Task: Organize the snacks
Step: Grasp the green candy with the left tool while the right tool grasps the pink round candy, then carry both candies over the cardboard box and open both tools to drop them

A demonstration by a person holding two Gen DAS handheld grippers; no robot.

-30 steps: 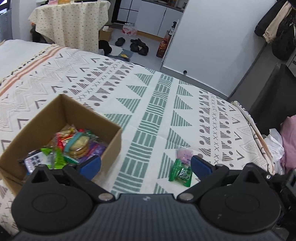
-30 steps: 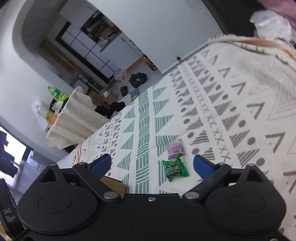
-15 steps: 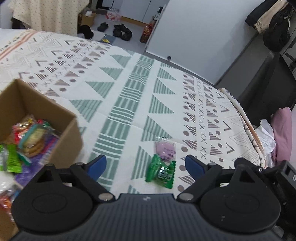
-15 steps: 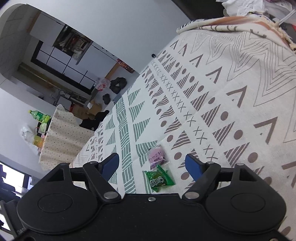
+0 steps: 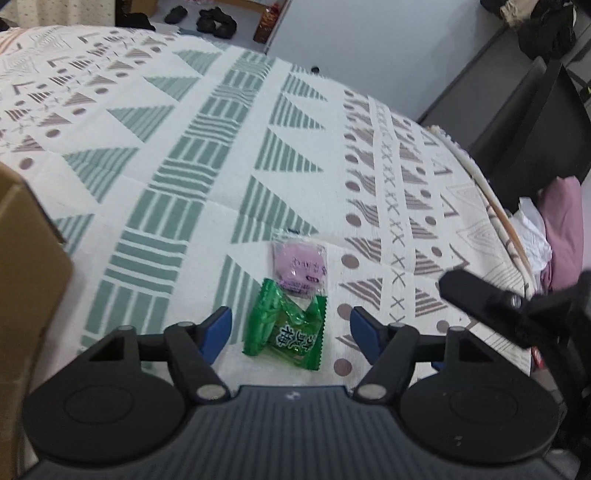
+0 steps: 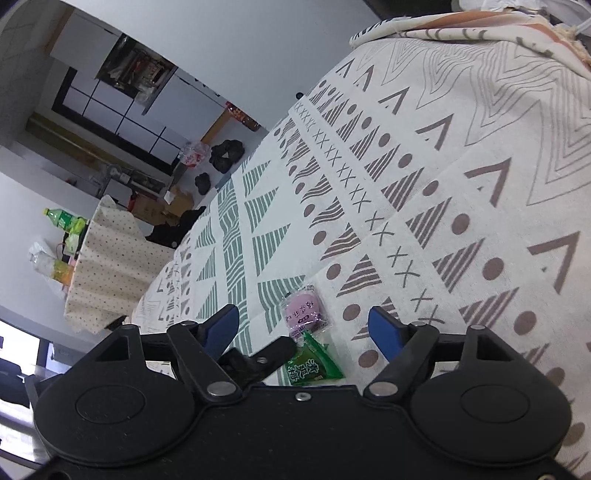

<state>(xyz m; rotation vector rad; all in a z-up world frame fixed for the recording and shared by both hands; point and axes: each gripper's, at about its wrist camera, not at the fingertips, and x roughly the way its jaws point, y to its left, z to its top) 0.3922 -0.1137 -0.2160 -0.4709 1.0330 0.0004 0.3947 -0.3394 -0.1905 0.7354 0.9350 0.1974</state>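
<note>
A green snack packet [image 5: 286, 328] lies on the patterned cloth [image 5: 221, 155], touching a purple snack packet [image 5: 300, 266] just beyond it. My left gripper [image 5: 290, 328] is open, its blue pads on either side of the green packet. My right gripper [image 6: 304, 326] is open and empty, with the purple packet [image 6: 304, 312] and green packet [image 6: 312, 363] between its fingers. A cardboard box [image 5: 26, 266] stands at the left edge of the left wrist view; its inside is hidden. The right gripper's body [image 5: 517, 310] shows at the right of that view.
The cloth's right edge [image 5: 495, 206] drops off beside a black chair [image 5: 535, 122] and pink and white clothes [image 5: 554, 236]. A draped side table [image 6: 110, 258] with bottles stands beyond the far edge. Shoes [image 5: 216, 24] lie on the floor.
My left gripper has swung right, away from the box, and come down around the green packet. My right gripper has tilted and drawn nearer the two packets.
</note>
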